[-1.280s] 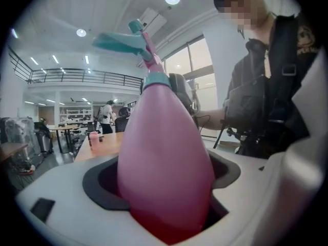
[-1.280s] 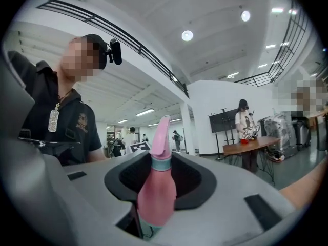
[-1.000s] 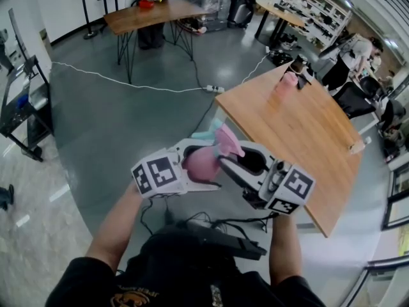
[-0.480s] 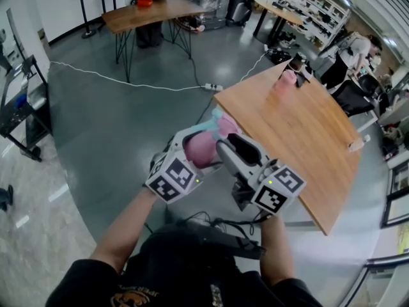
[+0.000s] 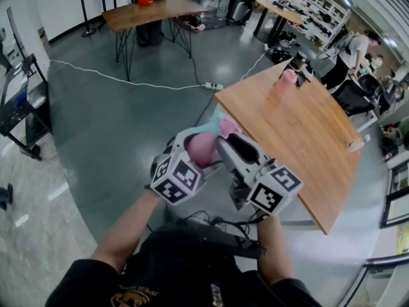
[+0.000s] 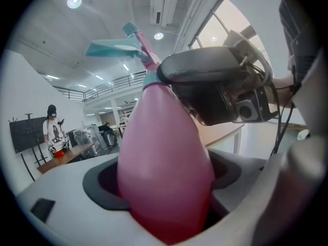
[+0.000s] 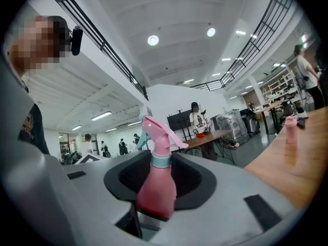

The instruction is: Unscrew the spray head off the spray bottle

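Observation:
A pink spray bottle (image 5: 202,149) with a pink and teal spray head (image 5: 220,125) is held in the air in front of the person, off the table's edge. My left gripper (image 5: 197,147) is shut on the bottle's fat body (image 6: 164,158), which fills its jaws. My right gripper (image 5: 223,139) reaches in from the right. Its jaws are closing on the teal collar (image 7: 161,160) just under the spray head (image 7: 156,132), and one dark jaw lies against that collar in the left gripper view. The trigger (image 6: 114,47) points away from the left gripper.
A wooden table (image 5: 300,126) stands just to the right, with a second pink bottle (image 5: 287,80) at its far end and a small object (image 5: 356,147) at its right edge. A cable and power strip (image 5: 214,88) lie on the grey floor. People stand at the back right (image 5: 354,50).
Both grippers have rolled: the left marker cube swung from the far left to below the bottle, and the right cube turned up and inward. The bottle stays in the left gripper.

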